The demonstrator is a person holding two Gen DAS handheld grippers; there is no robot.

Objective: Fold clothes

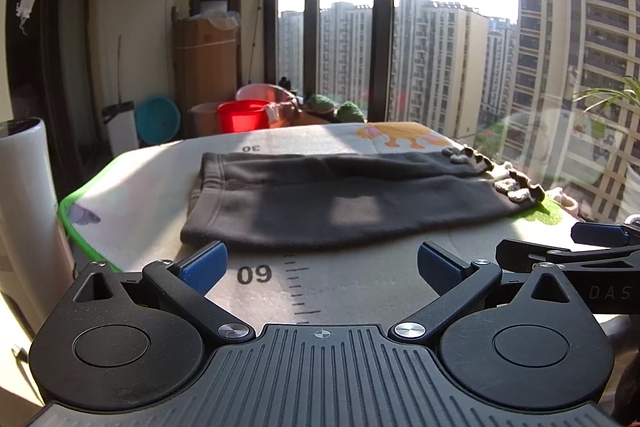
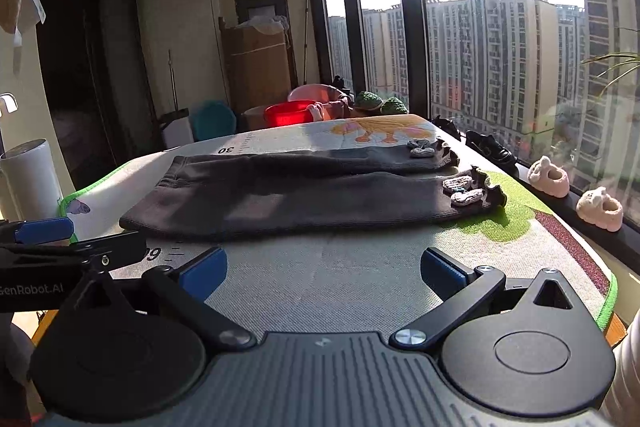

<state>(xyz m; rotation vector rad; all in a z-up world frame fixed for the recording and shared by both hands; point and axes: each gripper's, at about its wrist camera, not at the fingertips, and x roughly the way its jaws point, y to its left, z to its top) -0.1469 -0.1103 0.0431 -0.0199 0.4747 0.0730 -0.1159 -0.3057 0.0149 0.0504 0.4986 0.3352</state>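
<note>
At the bottom of the left wrist view the left gripper [image 1: 322,263] stands with its blue pads spread wide and nothing between them; at the bottom of the right wrist view the right gripper [image 2: 323,269] is likewise spread and empty; both hang just above the printed mat [image 2: 360,267], short of the cloth. Across the middle of each frame lie the dark trousers [image 2: 300,203], flat on the mat, waistband toward the left, the two legs side by side and running to the right, where frilled cuffs with small pale bows [image 2: 466,189] end them; the near edge lies just ahead of both grippers. Farther off, in the centre, a red bucket [image 1: 240,115] stands past the mat; at the right of the right wrist view pink slippers [image 2: 548,181] rest on the sill; beyond is the window. I judge the fold not yet begun; the next move likely calls for pinching the near edge at two places and carrying it over the far leg.
</note>
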